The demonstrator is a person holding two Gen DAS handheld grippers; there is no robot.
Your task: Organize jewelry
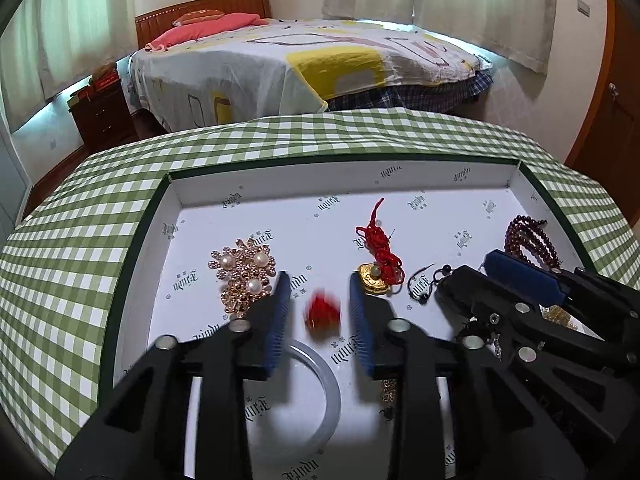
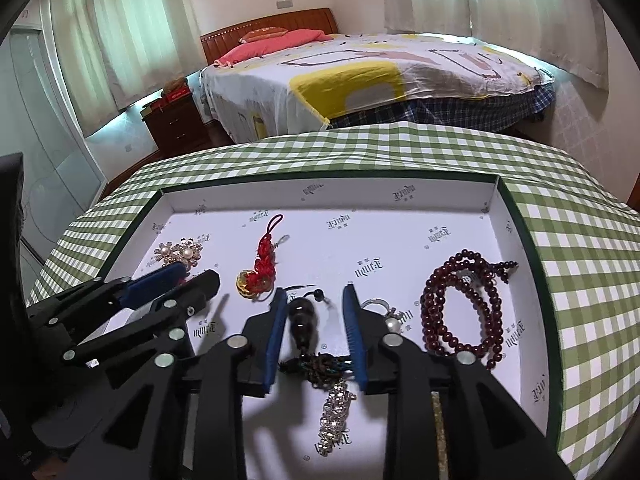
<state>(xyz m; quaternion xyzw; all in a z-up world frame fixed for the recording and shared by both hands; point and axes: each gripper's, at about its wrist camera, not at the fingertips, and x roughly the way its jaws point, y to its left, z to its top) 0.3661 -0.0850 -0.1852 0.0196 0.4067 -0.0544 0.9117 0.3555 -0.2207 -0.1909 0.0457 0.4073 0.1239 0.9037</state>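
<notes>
A white box tray with a green rim holds the jewelry. My left gripper is open over it, with a small blurred red piece between its fingers, not gripped. A gold pearl brooch lies left of it, a red knot charm with a gold piece right of it, a pale bangle beneath. My right gripper is open around a dark gourd pendant with tassel. A silver crystal chain lies below it, a dark red bead necklace to its right.
The tray sits on a green checked tablecloth. Each gripper shows in the other's view, close side by side. A ring with a pearl lies by my right finger. A bed and a nightstand stand behind.
</notes>
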